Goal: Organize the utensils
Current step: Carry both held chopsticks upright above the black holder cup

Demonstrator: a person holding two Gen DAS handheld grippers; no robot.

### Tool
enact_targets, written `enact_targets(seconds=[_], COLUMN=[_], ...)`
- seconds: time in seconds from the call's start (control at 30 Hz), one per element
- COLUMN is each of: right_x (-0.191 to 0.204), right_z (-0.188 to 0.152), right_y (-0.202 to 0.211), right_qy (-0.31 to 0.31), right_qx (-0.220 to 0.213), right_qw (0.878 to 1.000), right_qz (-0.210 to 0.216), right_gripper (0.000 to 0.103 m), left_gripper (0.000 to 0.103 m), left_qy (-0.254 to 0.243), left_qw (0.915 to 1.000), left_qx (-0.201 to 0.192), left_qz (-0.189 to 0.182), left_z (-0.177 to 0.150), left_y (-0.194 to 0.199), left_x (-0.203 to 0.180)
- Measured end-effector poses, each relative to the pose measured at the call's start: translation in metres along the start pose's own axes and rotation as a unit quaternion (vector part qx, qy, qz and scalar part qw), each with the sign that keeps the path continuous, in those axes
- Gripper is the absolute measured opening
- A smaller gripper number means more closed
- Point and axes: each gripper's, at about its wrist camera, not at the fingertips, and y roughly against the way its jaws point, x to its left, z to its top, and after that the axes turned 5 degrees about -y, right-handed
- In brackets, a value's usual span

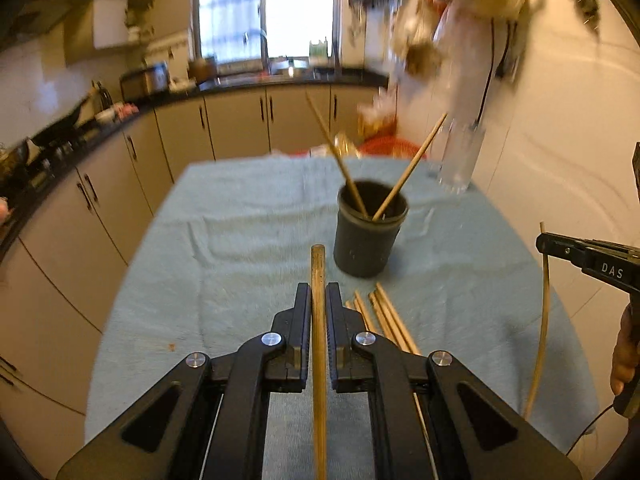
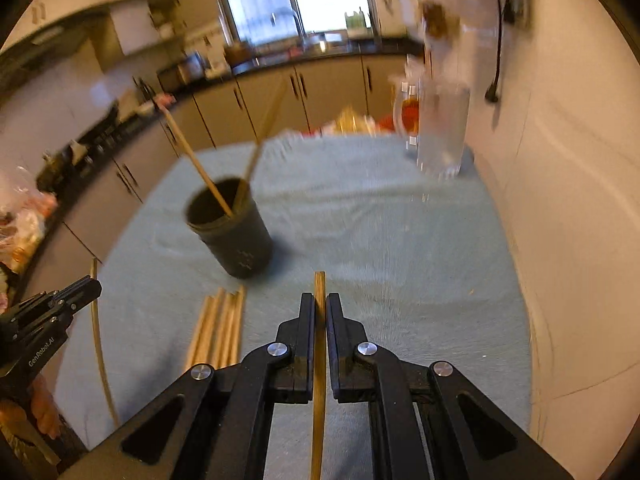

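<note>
Wooden chopsticks are the matter in hand, and each gripper holds one: the left gripper (image 1: pixel 319 300) is pressed together on a chopstick (image 1: pixel 319 320) that runs lengthwise between its fingers and pokes out past the tips, and the right gripper (image 2: pixel 319 310) pinches a second chopstick (image 2: pixel 319 340) the same way. Both are lifted above the near part of the table, which is covered with a pale blue cloth (image 1: pixel 248 216). A dark cup (image 1: pixel 366 232) stands about mid-table, with two chopsticks (image 1: pixel 352 188) already leaning inside it, crossing toward opposite rims. Just in front of the cup, toward the near edge, a small bundle of loose chopsticks (image 1: pixel 384 316) lies flat on the cloth. A clear glass (image 1: pixel 460 160) stands at the far right corner. The step appears to be carrying the gripped pair to the cup. Next, each stick likely needs tipping more upright, with its end brought over the cup's mouth, clear of the leaning sticks, before the fingers let go; the bundle remains to be collected.
</note>
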Motion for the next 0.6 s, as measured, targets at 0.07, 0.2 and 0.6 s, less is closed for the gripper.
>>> enact_targets(seconds=[0.07,0.2,0.6], right_x=[0.008,0.014,0.02], right_z=[-0.009,-0.024,-0.06], right_y=[0.023,0.053,0.117], right_qy=[0.005,0.013,0.034], right_qx=[-0.025,-0.055,-0.105], right_qw=[1.0,0.998,0.994], right_qz=[0.003,0.008,0.024], right_gripper=[0.006,0.006,0.006], left_gripper=[0.007,0.007,0.007], left_qy=[-0.007,-0.022,-0.032], left_qw=[0.9996,0.9977,0.9932], left_qx=[-0.023,-0.057,-0.107], left_qz=[0.012,0.029,0.032], left_z=[-0.007,-0.022,-0.056], left_y=[0.021,0.058,0.122], left_x=[0.0,-0.003,-0.001])
